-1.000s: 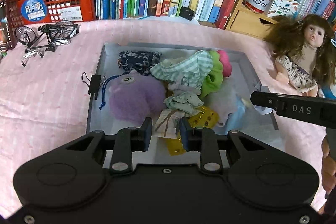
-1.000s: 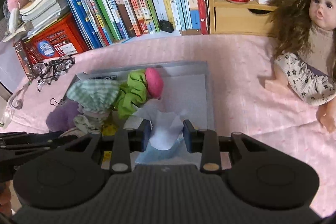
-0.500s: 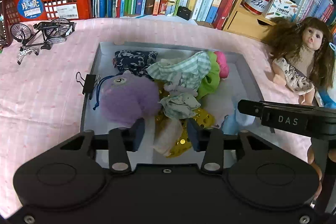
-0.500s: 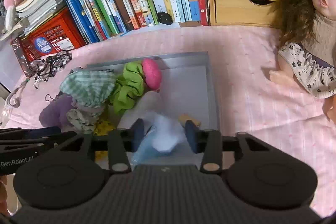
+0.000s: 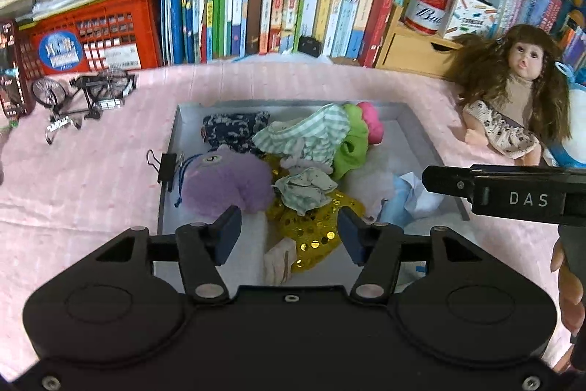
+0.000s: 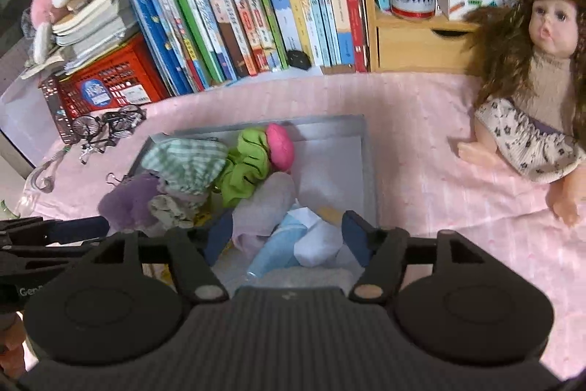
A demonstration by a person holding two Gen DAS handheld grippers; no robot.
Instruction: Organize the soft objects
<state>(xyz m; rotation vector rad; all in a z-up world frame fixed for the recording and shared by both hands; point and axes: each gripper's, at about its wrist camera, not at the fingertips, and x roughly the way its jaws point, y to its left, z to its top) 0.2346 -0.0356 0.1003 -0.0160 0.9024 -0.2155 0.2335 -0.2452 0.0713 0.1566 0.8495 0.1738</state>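
Holding a heap of soft objects (image 5: 311, 149) (purple plush, green scrunchie, yellow sequins), grey tray (image 5: 166, 178) sits on pink worktop | left tongs (image 5: 289, 233) just opened, gripping nothing | right tongs (image 6: 287, 237) likewise spread above white-and-blue cloth (image 6: 293, 244)

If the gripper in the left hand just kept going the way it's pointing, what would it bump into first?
Probably the yellow sequined cloth, which lies in the grey tray straight ahead of the open left gripper. The beige fabric piece beside it may be hit first; depth is hard to judge.
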